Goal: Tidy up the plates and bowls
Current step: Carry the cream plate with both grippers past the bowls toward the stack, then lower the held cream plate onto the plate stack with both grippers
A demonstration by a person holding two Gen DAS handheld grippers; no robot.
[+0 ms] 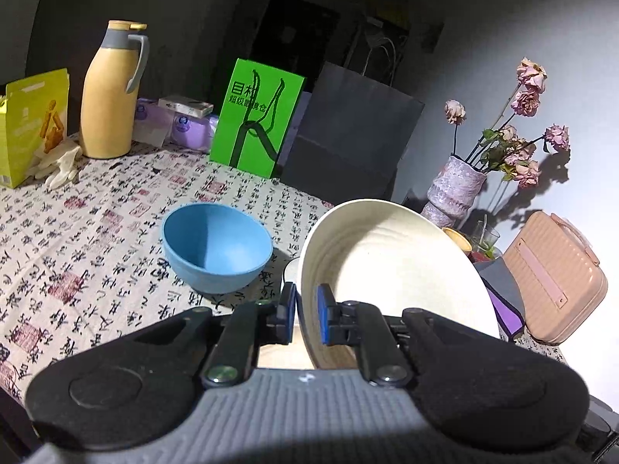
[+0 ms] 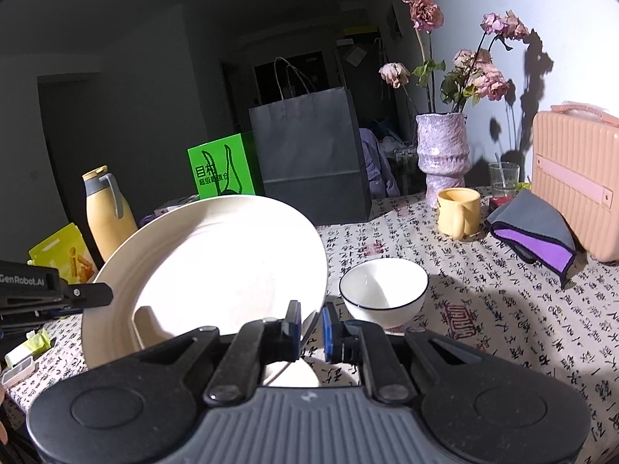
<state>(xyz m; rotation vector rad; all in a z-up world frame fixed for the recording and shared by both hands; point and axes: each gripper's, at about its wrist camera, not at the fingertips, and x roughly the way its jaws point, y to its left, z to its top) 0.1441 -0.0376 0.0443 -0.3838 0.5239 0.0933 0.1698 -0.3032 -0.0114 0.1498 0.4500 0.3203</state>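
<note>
My left gripper (image 1: 306, 315) is shut on the rim of a large cream plate (image 1: 398, 266) and holds it tilted on edge above the table. The same cream plate (image 2: 216, 270) fills the middle of the right wrist view, with the left gripper's arm at its left edge. My right gripper (image 2: 311, 326) is nearly shut around a thin white plate rim (image 2: 309, 323) just below the cream plate. A blue bowl (image 1: 216, 245) sits on the tablecloth left of the plate. A white bowl with a dark rim (image 2: 383, 294) sits right of the plate.
Along the back stand a yellow thermos (image 1: 110, 92), a green box (image 1: 257, 120), a dark paper bag (image 2: 309, 158) and a vase of dried roses (image 2: 443, 154). A yellow mug (image 2: 458, 210), a grey-purple cloth (image 2: 537, 232) and a pink case (image 2: 576, 181) sit at the right.
</note>
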